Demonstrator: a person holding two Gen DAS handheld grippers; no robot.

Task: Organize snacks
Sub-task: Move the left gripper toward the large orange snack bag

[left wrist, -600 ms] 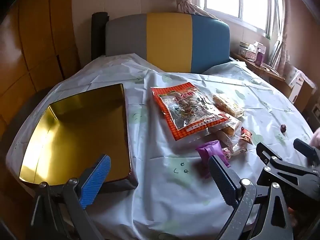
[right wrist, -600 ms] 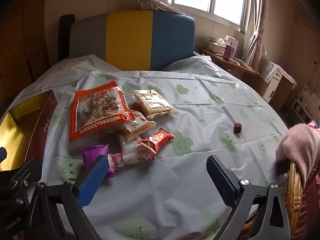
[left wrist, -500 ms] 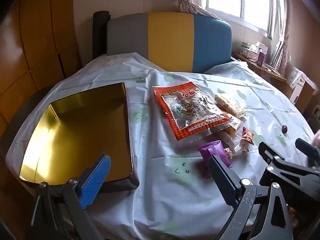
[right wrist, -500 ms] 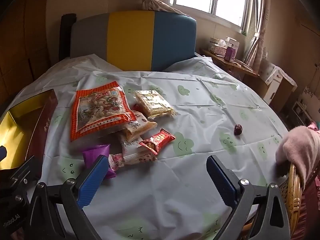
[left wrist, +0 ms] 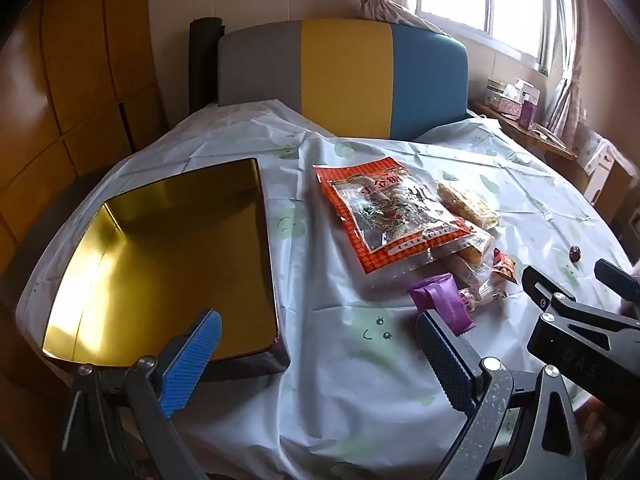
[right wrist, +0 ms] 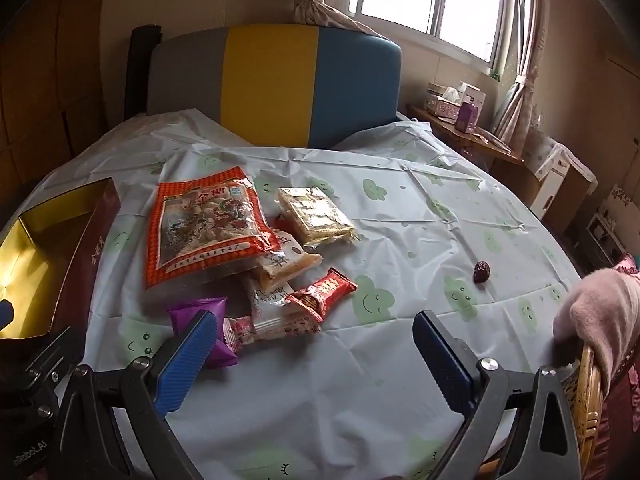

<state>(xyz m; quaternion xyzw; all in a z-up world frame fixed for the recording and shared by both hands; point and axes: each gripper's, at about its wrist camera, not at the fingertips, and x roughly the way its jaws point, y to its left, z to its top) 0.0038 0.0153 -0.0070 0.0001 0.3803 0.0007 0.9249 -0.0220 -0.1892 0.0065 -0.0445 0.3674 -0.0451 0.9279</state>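
An empty gold-lined box [left wrist: 168,252] lies on the table's left side; it also shows in the right wrist view [right wrist: 48,248]. A pile of snacks lies in the middle: a big orange bag [left wrist: 384,212] [right wrist: 208,224], a yellow cracker pack [right wrist: 316,216], a red bar [right wrist: 324,292], a purple packet [left wrist: 440,300] [right wrist: 200,320] and several small packs. My left gripper [left wrist: 316,356] is open and empty, above the box's near right corner. My right gripper [right wrist: 316,352] is open and empty, just short of the purple packet.
A small dark red fruit [right wrist: 481,271] lies alone on the right of the tablecloth [right wrist: 400,208]. A grey, yellow and blue chair back [left wrist: 344,76] stands behind the table. A pink cloth on a wicker chair [right wrist: 600,312] is at the right edge.
Both views have shifted slightly; the grippers have drifted a little and stay open. Nothing on the table has moved.
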